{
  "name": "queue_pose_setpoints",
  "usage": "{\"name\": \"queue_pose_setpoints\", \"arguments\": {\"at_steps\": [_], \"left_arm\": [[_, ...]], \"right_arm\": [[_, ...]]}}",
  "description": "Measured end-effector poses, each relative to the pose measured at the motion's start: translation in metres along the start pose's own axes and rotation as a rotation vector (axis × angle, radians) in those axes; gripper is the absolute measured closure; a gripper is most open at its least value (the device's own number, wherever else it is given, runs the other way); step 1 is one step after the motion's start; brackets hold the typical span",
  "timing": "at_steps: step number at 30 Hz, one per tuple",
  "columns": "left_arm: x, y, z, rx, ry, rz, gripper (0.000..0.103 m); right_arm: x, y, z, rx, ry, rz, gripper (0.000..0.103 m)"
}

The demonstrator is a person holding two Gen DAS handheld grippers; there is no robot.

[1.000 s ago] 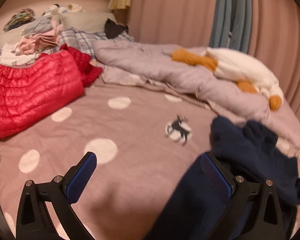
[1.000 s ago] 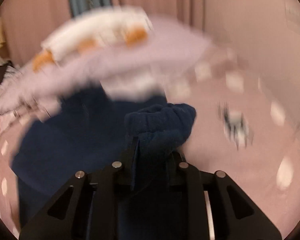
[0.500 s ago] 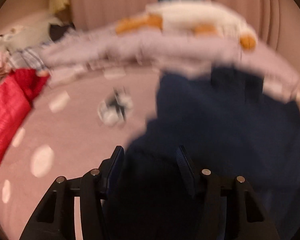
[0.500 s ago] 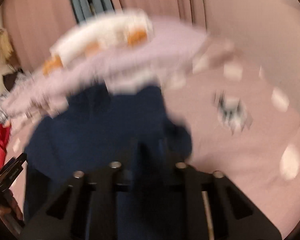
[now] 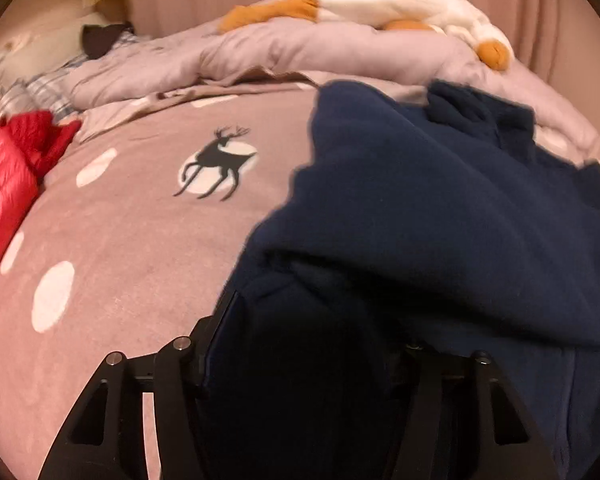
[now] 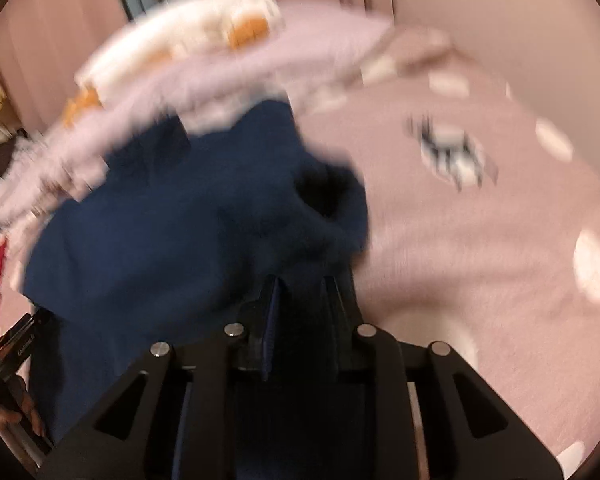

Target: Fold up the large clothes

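Note:
A large navy fleece garment (image 5: 440,208) lies spread on the pink spotted bed sheet (image 5: 112,248). My left gripper (image 5: 304,320) is shut on a bunch of its near edge; the cloth hides its fingertips. In the right wrist view the same navy garment (image 6: 172,232) fills the left and middle, blurred by motion. My right gripper (image 6: 300,288) is shut on a fold of it, with a bunched sleeve end (image 6: 332,200) rising just beyond the fingers.
A red puffer jacket (image 5: 4,184) lies at the left. A rumpled lilac duvet (image 5: 300,52) with a white and orange plush toy (image 5: 392,4) runs along the far side. Pink curtains stand behind. The left gripper shows at the lower left of the right wrist view (image 6: 12,352).
My left gripper was open beside the garment and has closed on its edge. Both grippers have swung with the garment, which now lies more spread out.

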State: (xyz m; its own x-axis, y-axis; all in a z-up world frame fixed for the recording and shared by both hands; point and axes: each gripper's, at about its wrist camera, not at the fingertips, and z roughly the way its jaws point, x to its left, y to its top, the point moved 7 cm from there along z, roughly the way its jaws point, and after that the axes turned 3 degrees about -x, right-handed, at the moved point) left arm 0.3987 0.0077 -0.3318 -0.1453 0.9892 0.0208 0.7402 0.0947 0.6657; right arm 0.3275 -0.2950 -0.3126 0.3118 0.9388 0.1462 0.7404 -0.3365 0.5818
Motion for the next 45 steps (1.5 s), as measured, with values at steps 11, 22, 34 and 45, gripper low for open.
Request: {"name": "queue_pose_setpoints", "arguments": {"at_steps": [11,22,34,45], "left_arm": [[0.068,0.005,-0.123,-0.171,-0.075,-0.173,0.016],[0.133,-0.11,-0.159,-0.055,-0.166,-0.474,0.001],[0.127,-0.205,-0.181,-0.097,-0.359,-0.769,0.001],[0.019,-0.187,-0.171,0.063,-0.782,-0.615,0.001]], "right_arm": [[-0.031,-0.005,-0.112,-0.13,0.151,0.15,0.019],[-0.085,-0.126,-0.153,-0.081,0.246,0.361,0.012],[-0.071,-0.216,-0.177,-0.171,0.377,0.529,0.013],[-0.009,-0.235,-0.16,-0.04,0.67,0.626,0.013]]}}
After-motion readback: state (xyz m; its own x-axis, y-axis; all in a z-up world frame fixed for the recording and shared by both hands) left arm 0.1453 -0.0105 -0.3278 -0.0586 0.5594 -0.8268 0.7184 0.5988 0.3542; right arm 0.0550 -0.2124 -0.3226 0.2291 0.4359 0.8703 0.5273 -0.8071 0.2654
